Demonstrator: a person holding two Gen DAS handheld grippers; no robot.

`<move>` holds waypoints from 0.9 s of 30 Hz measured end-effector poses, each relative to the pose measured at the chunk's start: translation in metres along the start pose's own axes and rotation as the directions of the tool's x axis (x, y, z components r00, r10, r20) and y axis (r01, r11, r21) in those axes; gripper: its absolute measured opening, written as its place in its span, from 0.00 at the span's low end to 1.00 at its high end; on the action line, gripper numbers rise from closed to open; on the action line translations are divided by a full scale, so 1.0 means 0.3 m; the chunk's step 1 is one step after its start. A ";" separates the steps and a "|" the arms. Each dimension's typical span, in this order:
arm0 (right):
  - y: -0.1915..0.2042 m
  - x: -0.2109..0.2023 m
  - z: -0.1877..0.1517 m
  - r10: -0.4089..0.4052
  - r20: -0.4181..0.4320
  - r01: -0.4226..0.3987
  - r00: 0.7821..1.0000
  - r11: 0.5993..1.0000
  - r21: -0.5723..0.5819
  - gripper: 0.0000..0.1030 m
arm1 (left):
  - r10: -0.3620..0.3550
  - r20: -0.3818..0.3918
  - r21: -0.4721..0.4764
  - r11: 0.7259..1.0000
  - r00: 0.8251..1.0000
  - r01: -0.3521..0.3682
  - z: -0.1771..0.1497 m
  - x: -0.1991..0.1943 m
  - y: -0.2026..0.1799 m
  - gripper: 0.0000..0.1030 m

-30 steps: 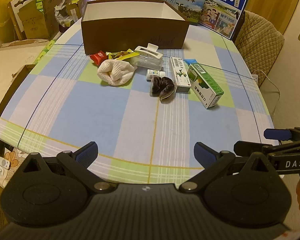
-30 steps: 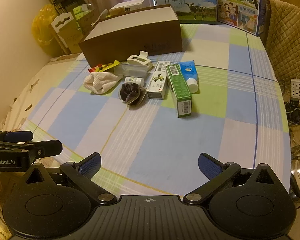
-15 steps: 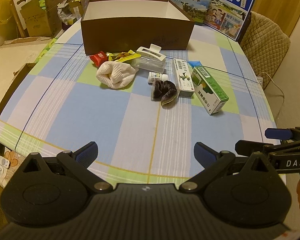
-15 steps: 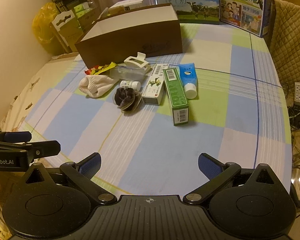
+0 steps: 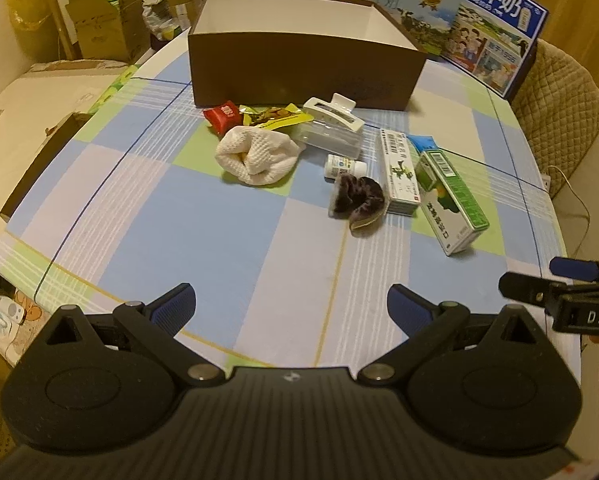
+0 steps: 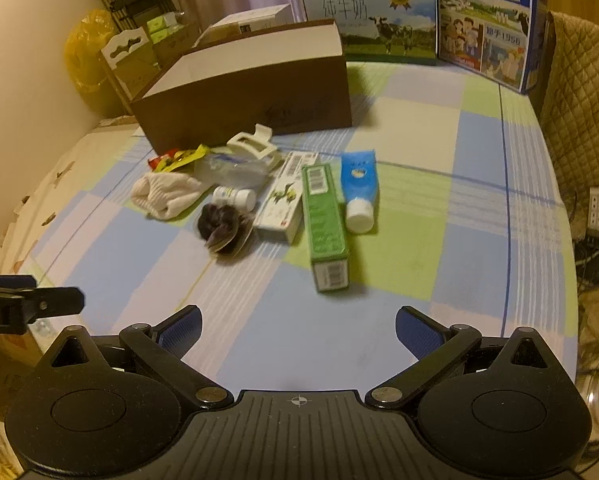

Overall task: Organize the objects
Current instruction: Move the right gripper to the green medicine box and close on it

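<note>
An open brown box (image 5: 299, 68) (image 6: 251, 96) stands at the far side of the checked table. In front of it lie a white sock (image 5: 255, 156) (image 6: 165, 194), a dark scrunchie (image 5: 357, 200) (image 6: 223, 228), a small white bottle (image 5: 343, 167) (image 6: 235, 197), a white hair claw (image 5: 333, 114) (image 6: 255, 146), a white carton (image 5: 399, 172) (image 6: 285, 196), a green carton (image 5: 451, 200) (image 6: 325, 224), a blue tube (image 6: 359, 188), a red packet (image 5: 221, 116) and a yellow snack packet (image 5: 275, 116). My left gripper (image 5: 291, 306) and right gripper (image 6: 297, 328) are open and empty, over the near table edge.
Two milk cartons (image 5: 499, 28) (image 6: 487, 20) stand behind the box. A quilted chair (image 5: 555, 92) is at the right. Cardboard boxes (image 5: 99, 20) are stacked at the far left. A power strip and cables (image 6: 597, 216) lie on the floor at right.
Both grippers have moved forward toward the pile of objects, which now looks nearer. Both stay open. No object on the table has moved.
</note>
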State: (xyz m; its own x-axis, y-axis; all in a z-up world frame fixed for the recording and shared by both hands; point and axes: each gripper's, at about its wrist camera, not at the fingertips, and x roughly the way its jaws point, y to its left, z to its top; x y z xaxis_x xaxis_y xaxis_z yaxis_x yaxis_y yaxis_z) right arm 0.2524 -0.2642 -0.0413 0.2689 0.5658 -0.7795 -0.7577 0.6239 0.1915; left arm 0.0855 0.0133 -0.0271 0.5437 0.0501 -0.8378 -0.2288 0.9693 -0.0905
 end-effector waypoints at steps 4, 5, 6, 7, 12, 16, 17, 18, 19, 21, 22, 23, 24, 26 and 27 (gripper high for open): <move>-0.017 0.046 0.029 0.002 0.007 -0.001 1.000 1.000 -0.026 0.85 | 0.014 -0.005 -0.019 1.000 1.000 -0.014 0.010 0.019 0.014 0.98; -0.021 0.059 0.036 0.000 0.008 0.001 1.000 1.000 -0.028 0.82 | 0.019 -0.006 -0.025 1.000 1.000 -0.019 0.013 0.023 0.020 0.98; -0.023 0.071 0.044 -0.002 0.010 0.003 1.000 0.999 -0.032 0.80 | 0.023 -0.005 -0.030 0.999 1.000 -0.023 0.016 0.026 0.023 0.98; -0.027 0.086 0.053 0.000 0.013 0.001 1.000 0.999 -0.038 0.75 | 0.027 -0.003 -0.035 0.999 1.000 -0.027 0.019 0.028 0.028 0.98; -0.040 0.152 0.095 -0.008 0.025 0.010 1.000 0.998 -0.066 0.63 | 0.049 0.004 -0.055 0.997 0.999 -0.048 0.025 0.037 0.052 0.98; -0.047 0.199 0.130 -0.016 0.031 0.019 0.999 0.996 -0.086 0.58 | 0.065 0.005 -0.074 0.995 0.998 -0.065 0.029 0.045 0.072 0.98; -0.050 0.210 0.139 -0.017 0.032 0.019 0.999 0.996 -0.088 0.56 | 0.070 0.005 -0.079 0.994 0.998 -0.070 0.029 0.047 0.076 0.98; -0.051 0.220 0.146 -0.016 0.032 0.019 0.999 0.996 -0.089 0.56 | 0.076 0.005 -0.085 0.994 0.997 -0.075 0.030 0.049 0.081 0.98; -0.054 0.233 0.155 -0.018 0.031 0.020 0.999 0.996 -0.092 0.54 | 0.078 0.005 -0.090 0.993 0.997 -0.077 0.032 0.051 0.085 0.98; -0.055 0.255 0.168 -0.018 0.029 0.021 0.999 0.995 -0.099 0.50 | 0.085 0.005 -0.099 0.992 0.996 -0.085 0.034 0.055 0.091 0.98; -0.056 0.265 0.175 -0.015 0.027 0.018 1.000 0.995 -0.102 0.47 | 0.089 0.005 -0.102 0.991 0.996 -0.088 0.035 0.056 0.093 0.98; -0.056 0.277 0.181 -0.013 0.025 0.015 1.000 0.994 -0.106 0.45 | 0.093 0.006 -0.105 0.990 0.996 -0.092 0.036 0.057 0.096 0.98; -0.056 0.289 0.188 -0.012 0.022 0.014 1.000 0.994 -0.110 0.44 | 0.097 0.005 -0.109 0.989 0.995 -0.095 0.038 0.059 0.099 0.98; -0.055 0.309 0.199 -0.013 0.018 0.015 1.000 0.993 -0.117 0.42 | 0.102 0.007 -0.116 0.988 0.995 -0.100 0.041 0.062 0.103 0.98; -0.055 0.320 0.204 -0.011 0.015 0.013 1.000 0.993 -0.119 0.41 | 0.105 0.007 -0.120 0.987 0.994 -0.103 0.041 0.062 0.104 0.98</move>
State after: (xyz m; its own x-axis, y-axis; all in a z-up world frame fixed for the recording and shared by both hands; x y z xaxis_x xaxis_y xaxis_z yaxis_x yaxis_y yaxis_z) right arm 0.3271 -0.1872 -0.0828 0.2861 0.5668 -0.7726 -0.8197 0.5623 0.1090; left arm 0.0986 0.0476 -0.0389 0.5226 0.1533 -0.8387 -0.3790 0.9230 -0.0674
